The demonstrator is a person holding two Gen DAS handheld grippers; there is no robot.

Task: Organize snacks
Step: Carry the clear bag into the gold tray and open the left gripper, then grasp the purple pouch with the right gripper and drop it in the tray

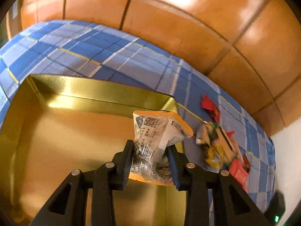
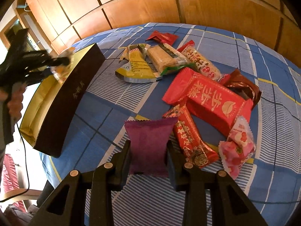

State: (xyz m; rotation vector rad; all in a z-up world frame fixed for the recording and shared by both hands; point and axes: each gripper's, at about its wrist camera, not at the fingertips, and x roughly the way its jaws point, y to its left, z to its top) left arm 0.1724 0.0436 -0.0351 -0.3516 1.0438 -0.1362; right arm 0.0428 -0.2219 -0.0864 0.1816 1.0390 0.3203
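My left gripper [image 1: 150, 146] is shut on a clear snack packet with orange edges [image 1: 160, 126], held above the right side of an open gold-lined box [image 1: 94, 92]. In the right wrist view that gripper [image 2: 62, 62] is blurred over the box, whose outer wall is dark brown [image 2: 69, 101]. My right gripper [image 2: 148, 146] is shut on a purple packet [image 2: 148, 137], just above the blue plaid cloth [image 2: 112, 98]. To its right lies the snack pile, with a big red packet [image 2: 210, 99], a long red bar [image 2: 191, 141] and pink packets [image 2: 237, 146].
Farther back lie a yellow-green packet [image 2: 137, 66], a biscuit pack [image 2: 165, 58], a brown packet [image 2: 242, 84] and small red packets [image 2: 163, 36]. A hand [image 2: 15, 101] holds the left gripper at the far left. Wooden wall panels [image 2: 141, 5] stand behind the cloth.
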